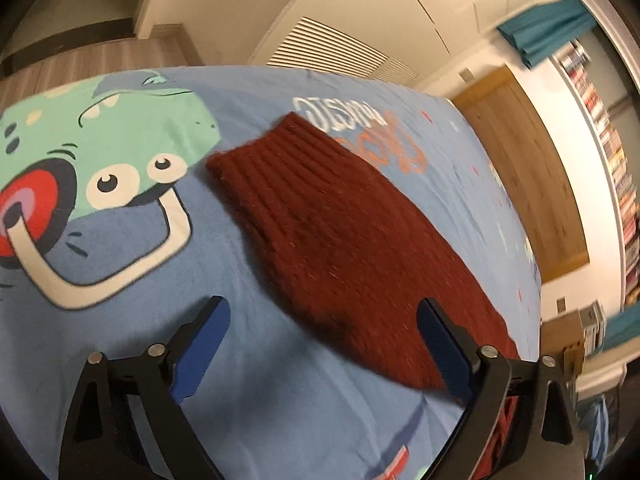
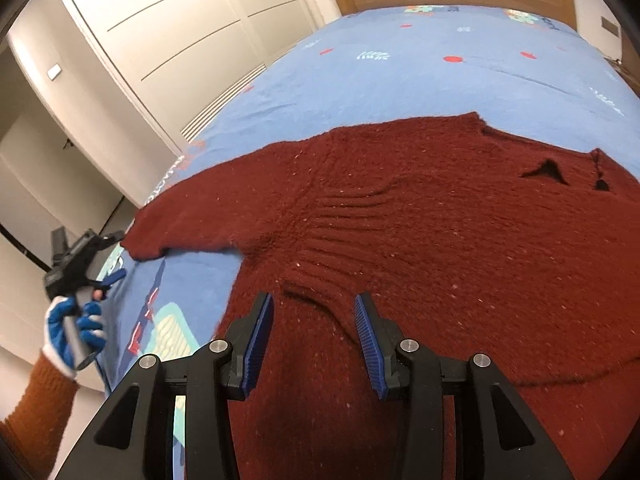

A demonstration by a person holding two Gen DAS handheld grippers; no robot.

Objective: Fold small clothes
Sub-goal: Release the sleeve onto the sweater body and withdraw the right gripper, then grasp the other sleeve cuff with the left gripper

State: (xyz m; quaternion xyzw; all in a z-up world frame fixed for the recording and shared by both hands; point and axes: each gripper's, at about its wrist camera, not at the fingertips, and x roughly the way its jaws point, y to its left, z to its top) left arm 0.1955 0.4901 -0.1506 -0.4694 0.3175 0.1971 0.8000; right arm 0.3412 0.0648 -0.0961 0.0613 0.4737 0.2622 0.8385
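Observation:
A dark red knitted sweater [image 2: 420, 232] lies flat on the blue printed bedsheet [image 2: 360, 72], neckline at the right. Its sleeve [image 1: 320, 216] stretches out to the left, cuff pointing away in the left wrist view. My left gripper [image 1: 322, 312] is open and empty, hovering above the sleeve's near part; it also shows in the right wrist view [image 2: 110, 256] beside the cuff, held by a blue-and-white gloved hand. My right gripper [image 2: 314, 300] is open and empty just above the sweater near the armpit folds.
The bed's sheet carries a green cartoon dinosaur print [image 1: 108, 152]. White wardrobe doors [image 2: 168, 32] stand beyond the bed's far left side. A wooden headboard [image 1: 528, 176] and bookshelves [image 1: 612, 168] are on the right.

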